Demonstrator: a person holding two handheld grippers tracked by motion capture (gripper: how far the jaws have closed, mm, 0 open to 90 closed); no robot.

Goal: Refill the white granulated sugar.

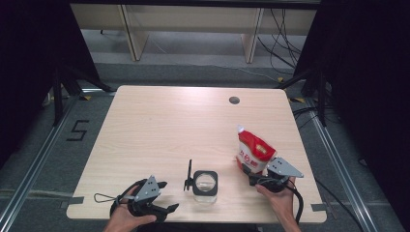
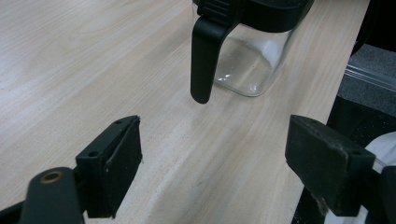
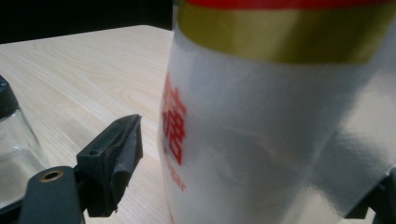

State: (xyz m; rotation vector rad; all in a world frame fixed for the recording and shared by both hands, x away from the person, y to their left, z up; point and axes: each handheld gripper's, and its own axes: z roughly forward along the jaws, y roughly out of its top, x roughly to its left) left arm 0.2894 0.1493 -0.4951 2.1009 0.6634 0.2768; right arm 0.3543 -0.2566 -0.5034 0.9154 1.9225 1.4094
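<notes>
A red and white pouch [image 1: 255, 151] stands upright at the right front of the table [image 1: 169, 125]. My right gripper [image 1: 253, 176] is at its base, open. In the right gripper view the pouch [image 3: 280, 116] sits between the jaws of the gripper [image 3: 259, 163], with a small gap at the left pad [image 3: 119, 156]. A clear glass jar [image 1: 205, 182] with a black rim and a side handle [image 1: 189, 176] stands at the front centre. My left gripper [image 1: 169, 195] is to its left, open and empty. In the left gripper view the handle [image 2: 204, 60] and jar [image 2: 252, 60] lie ahead of the open gripper [image 2: 215, 158].
A round cable hole [image 1: 234, 100] sits near the table's far edge. The table's front edge runs just under both hands. A thin cable loop [image 1: 104, 197] lies left of my left hand. Wooden shelf legs [image 1: 129, 34] stand on the floor beyond.
</notes>
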